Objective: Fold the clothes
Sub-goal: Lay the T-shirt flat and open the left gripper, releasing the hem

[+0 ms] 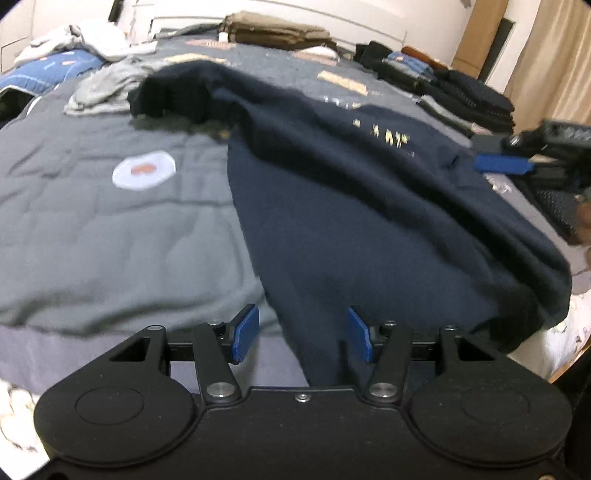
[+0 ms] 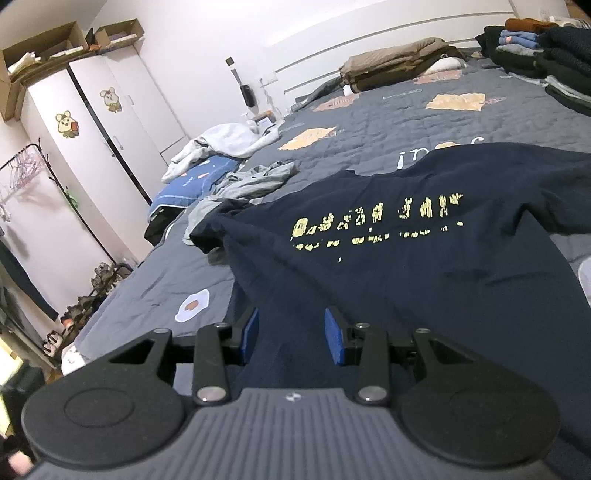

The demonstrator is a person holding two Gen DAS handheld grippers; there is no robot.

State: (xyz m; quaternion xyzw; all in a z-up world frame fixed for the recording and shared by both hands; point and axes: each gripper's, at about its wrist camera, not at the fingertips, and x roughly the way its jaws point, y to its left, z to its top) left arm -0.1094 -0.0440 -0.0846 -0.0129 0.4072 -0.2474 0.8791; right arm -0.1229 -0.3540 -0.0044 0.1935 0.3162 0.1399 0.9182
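Observation:
A navy T-shirt (image 1: 369, 206) with a worn yellow print (image 2: 376, 221) lies spread on the grey quilted bed (image 1: 110, 240), partly rumpled, one sleeve toward the far left. My left gripper (image 1: 303, 330) hovers over the shirt's near hem with its blue pads wide apart; the cloth runs under the gap and neither pad presses on it. My right gripper (image 2: 291, 334) is over another edge of the same shirt, jaws apart with navy cloth below them. One of its blue pads (image 1: 504, 164) shows at the right edge of the left wrist view.
Stacks of folded dark clothes (image 1: 469, 96) line the bed's far right side. A folded brown blanket (image 1: 277, 31) sits at the headboard. A crumpled grey garment (image 2: 255, 177) and a white one (image 2: 225, 142) lie at the left, by a white wardrobe (image 2: 92, 129).

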